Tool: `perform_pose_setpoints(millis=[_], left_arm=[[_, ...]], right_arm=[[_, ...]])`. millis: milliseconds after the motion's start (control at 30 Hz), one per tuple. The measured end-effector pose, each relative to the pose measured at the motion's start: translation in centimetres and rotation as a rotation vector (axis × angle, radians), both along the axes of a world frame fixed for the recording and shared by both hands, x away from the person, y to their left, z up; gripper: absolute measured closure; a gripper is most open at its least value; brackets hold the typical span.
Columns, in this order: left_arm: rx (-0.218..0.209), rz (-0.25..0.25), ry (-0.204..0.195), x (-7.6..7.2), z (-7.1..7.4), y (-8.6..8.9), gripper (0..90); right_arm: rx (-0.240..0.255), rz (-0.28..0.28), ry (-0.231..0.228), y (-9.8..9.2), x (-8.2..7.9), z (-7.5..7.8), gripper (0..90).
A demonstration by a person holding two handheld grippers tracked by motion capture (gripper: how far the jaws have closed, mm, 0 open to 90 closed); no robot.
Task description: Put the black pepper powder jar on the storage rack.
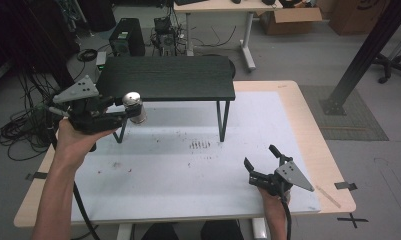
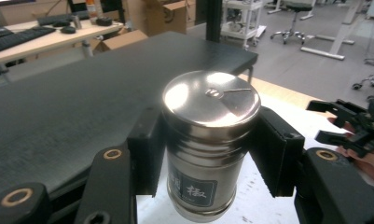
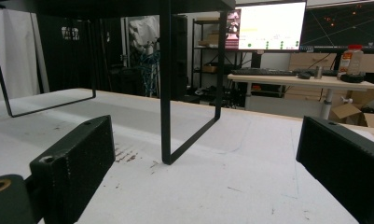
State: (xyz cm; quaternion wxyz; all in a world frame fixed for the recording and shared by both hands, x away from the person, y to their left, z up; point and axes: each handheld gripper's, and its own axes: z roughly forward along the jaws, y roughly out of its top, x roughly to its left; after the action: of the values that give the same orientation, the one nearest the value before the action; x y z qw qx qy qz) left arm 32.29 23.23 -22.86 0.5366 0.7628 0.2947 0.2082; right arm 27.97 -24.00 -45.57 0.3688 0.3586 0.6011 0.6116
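The steel shaker (image 2: pixel 210 144) hangs clear of the white mat (image 1: pixel 188 165), at the black shelf's (image 1: pixel 168 77) eight o'clock corner, clamped between the left gripper's (image 1: pixel 130 111) jaws. At four o'clock, the right gripper (image 1: pixel 262 161) rests wide open, empty.
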Motion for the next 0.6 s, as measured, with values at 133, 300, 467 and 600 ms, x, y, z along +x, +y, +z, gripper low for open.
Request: perform_pose_setpoints(millis=[133, 300, 467, 600], left_arm=[[0.006, 0.013, 0.0, 0.7, 0.7, 0.0, 49.4], [0.011, 0.025, -0.002, 1.6, 1.4, -0.1, 49.4], [0.014, 0.038, -0.004, 2.6, 1.9, -0.4, 49.4], [0.005, 0.056, -0.009, 3.5, 2.3, -0.6, 49.4]], right_arm=[[0.0, 0.0, 0.0, 0.0, 0.0, 0.0, 4.2], [0.0, 0.0, 0.001, 0.0, 0.0, 0.0, 4.2], [-0.001, 0.0, 0.001, 0.0, 0.0, 0.0, 4.3], [-0.001, 0.0, 0.002, 0.0, 0.0, 0.0, 4.3]])
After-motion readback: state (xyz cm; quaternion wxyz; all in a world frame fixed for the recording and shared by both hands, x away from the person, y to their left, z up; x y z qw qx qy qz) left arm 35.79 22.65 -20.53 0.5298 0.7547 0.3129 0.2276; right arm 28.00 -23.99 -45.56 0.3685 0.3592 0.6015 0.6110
